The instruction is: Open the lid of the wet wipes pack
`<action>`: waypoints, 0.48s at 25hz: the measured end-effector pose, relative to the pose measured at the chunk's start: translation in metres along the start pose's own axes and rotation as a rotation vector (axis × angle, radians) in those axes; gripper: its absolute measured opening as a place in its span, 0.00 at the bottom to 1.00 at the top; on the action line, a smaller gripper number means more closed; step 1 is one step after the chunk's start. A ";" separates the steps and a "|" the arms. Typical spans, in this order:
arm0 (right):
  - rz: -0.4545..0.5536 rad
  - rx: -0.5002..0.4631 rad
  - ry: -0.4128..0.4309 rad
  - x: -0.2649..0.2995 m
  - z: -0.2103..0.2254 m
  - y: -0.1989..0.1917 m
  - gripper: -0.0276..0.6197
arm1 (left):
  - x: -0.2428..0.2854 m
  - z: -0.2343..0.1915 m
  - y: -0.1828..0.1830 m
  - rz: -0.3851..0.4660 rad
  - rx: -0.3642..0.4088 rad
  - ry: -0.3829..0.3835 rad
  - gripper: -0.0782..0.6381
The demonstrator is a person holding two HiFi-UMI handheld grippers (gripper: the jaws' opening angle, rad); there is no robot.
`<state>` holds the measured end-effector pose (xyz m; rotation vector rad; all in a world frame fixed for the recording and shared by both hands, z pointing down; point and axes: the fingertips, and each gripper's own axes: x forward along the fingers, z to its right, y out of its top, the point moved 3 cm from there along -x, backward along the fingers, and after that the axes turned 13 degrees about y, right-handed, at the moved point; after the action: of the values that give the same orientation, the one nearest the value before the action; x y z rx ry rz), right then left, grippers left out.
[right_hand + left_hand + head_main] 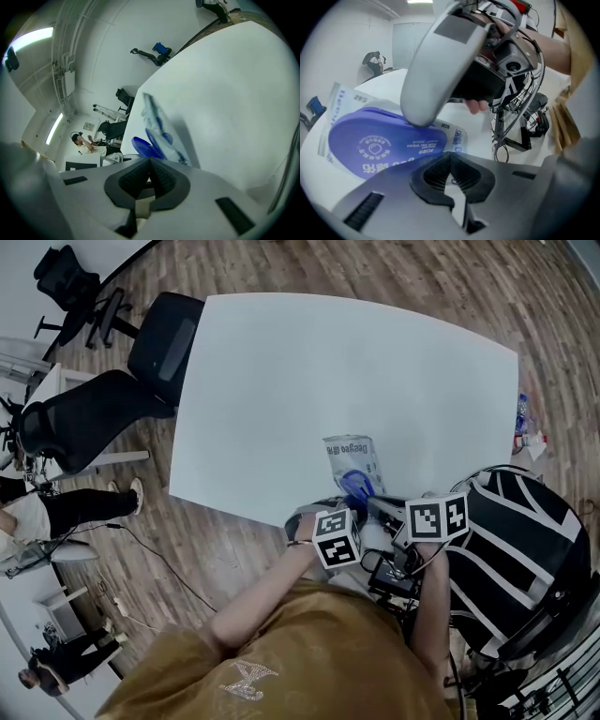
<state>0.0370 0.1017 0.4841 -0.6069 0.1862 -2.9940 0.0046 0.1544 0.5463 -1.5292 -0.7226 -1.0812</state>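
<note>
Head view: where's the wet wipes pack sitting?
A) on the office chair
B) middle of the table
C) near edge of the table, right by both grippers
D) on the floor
C: the wet wipes pack lies at the near edge of the white table, with its blue lid end next to the left gripper and the right gripper.

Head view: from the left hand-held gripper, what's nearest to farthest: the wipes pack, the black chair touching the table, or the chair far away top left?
1. Wet wipes pack, just ahead on the table.
2. Black chair, at the table's far-left corner.
3. Far chair, top left of the picture.
</note>
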 end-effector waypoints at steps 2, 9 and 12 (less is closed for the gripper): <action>0.001 -0.051 -0.036 0.001 -0.001 0.001 0.05 | -0.001 -0.001 -0.001 0.005 -0.010 -0.001 0.11; -0.009 -0.242 -0.123 -0.002 -0.001 0.006 0.05 | -0.002 -0.002 0.000 0.023 -0.023 -0.011 0.11; 0.013 -0.269 -0.155 -0.002 0.002 0.009 0.05 | -0.003 -0.003 -0.001 0.042 -0.058 -0.018 0.11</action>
<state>0.0406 0.0929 0.4840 -0.8539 0.5852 -2.9144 0.0021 0.1517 0.5437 -1.5984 -0.6736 -1.0659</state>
